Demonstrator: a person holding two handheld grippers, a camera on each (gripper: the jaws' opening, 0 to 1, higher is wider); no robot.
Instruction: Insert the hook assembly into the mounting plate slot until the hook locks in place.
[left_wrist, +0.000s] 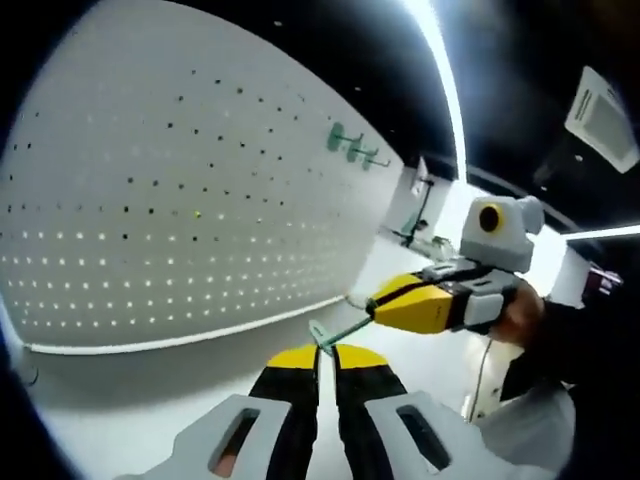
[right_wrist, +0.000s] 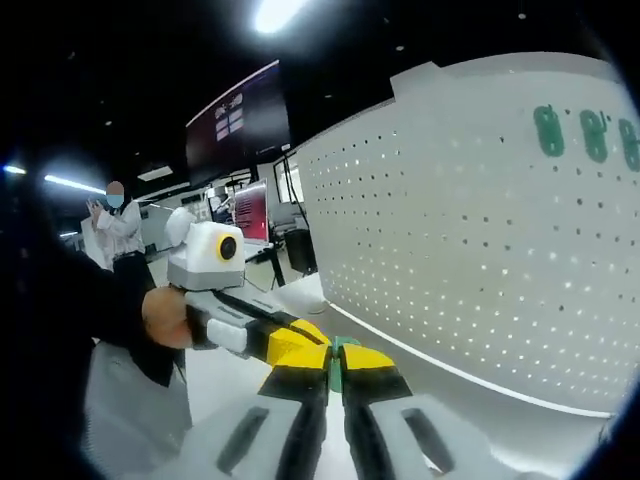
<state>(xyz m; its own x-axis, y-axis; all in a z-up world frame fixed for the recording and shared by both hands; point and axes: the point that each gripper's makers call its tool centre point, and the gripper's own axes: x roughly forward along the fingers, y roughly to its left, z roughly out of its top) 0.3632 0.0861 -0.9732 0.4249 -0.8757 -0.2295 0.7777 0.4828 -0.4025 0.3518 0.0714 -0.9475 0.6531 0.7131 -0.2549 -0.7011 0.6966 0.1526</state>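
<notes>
Yellow-tipped jaws of the left gripper (left_wrist: 326, 352) rise at 6 o'clock in the left gripper view, pressed together on one end of a thin green hook assembly (left_wrist: 337, 328). Its shank slants toward 2 o'clock into the right gripper (left_wrist: 378, 303), which enters from 3 o'clock with a hand (left_wrist: 520, 312) behind it and pinches the other end. In the right gripper view the right gripper (right_wrist: 336, 352) sits clamped on the green piece (right_wrist: 338, 364) at 6 o'clock, with the left gripper (right_wrist: 300, 338) meeting it from 9 o'clock; the two tips touch around the one hook assembly.

Both tips hover above a white table (left_wrist: 120, 410), short of the pegboard's lower edge; bare tabletop lies between them and that edge. One white perforated mounting plate (left_wrist: 190, 190) stands upright beyond, its hole rows mostly unused. Three green hooks (left_wrist: 352, 148) hang near its top edge, at 1 o'clock in the left gripper view and at 2 o'clock (right_wrist: 590, 132) in the right gripper view, well apart from the grippers.

Farther off, the room is dark with ceiling light strips (left_wrist: 440, 80), screens (right_wrist: 238, 120) and one standing person (right_wrist: 115, 235).
</notes>
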